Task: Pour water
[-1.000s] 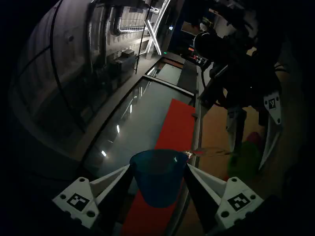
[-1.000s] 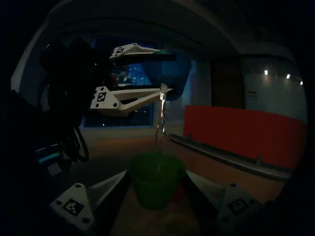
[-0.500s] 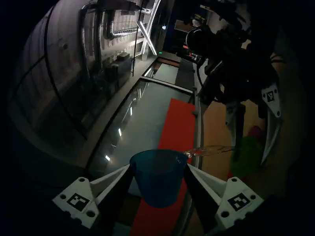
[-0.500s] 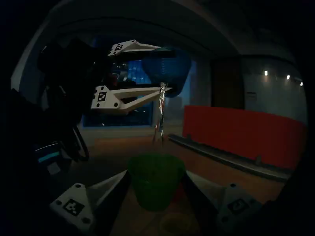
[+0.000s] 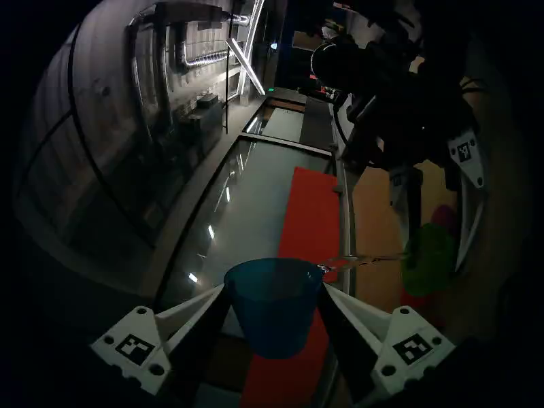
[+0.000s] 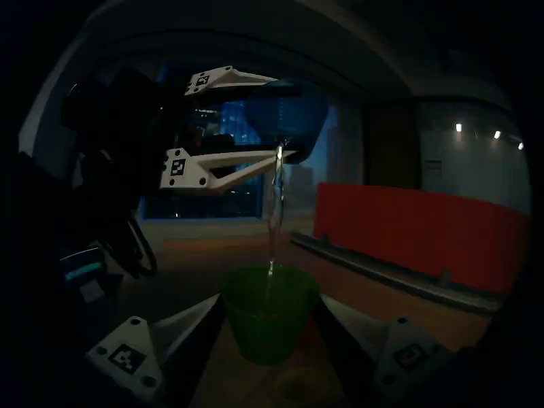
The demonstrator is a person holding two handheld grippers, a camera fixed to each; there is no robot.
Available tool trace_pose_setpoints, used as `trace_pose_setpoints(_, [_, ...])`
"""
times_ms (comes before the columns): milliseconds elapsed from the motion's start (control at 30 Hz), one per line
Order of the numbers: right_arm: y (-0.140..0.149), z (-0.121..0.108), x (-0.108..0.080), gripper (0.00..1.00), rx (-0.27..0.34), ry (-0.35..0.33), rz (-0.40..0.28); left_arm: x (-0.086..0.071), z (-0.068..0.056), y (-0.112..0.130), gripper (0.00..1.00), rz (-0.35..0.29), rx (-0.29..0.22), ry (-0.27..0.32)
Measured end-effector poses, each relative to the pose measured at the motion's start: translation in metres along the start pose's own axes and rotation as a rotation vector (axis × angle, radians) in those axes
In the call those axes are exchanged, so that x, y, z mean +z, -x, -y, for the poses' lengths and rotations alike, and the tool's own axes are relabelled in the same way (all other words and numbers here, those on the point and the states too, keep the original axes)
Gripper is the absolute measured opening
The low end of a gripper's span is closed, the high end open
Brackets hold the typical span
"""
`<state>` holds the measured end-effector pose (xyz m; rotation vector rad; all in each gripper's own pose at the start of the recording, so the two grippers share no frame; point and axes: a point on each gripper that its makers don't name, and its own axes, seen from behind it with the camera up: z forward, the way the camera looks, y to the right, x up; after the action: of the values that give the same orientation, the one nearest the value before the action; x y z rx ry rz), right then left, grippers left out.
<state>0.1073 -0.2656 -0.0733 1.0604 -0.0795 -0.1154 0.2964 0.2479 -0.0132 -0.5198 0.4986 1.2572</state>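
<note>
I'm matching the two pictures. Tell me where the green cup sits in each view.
Left gripper view: green cup at right, mid-height, in the right tool.
Right gripper view: green cup at bottom centre, in that tool.
Shared landmark: the water stream falling from the blue cup into it.

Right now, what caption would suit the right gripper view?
Left gripper tips a blue cup, streaming water into the green cup in the right gripper.
</note>
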Motion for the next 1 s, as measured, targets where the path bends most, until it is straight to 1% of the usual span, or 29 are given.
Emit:
trace_pose_setpoints(767, [0.0011,-0.0008,0.0011,0.99,-0.007,0.003,0.003,0.0004,0.0058,0.0019,0.85,0.005,0.140,-0.016])
trace_pose_setpoints(1000, [0.0010,-0.0016,0.0006,0.99,-0.008,0.006,0.003,0.0006,0.0038,-0.0006,0.85,0.005,0.186,-0.014])
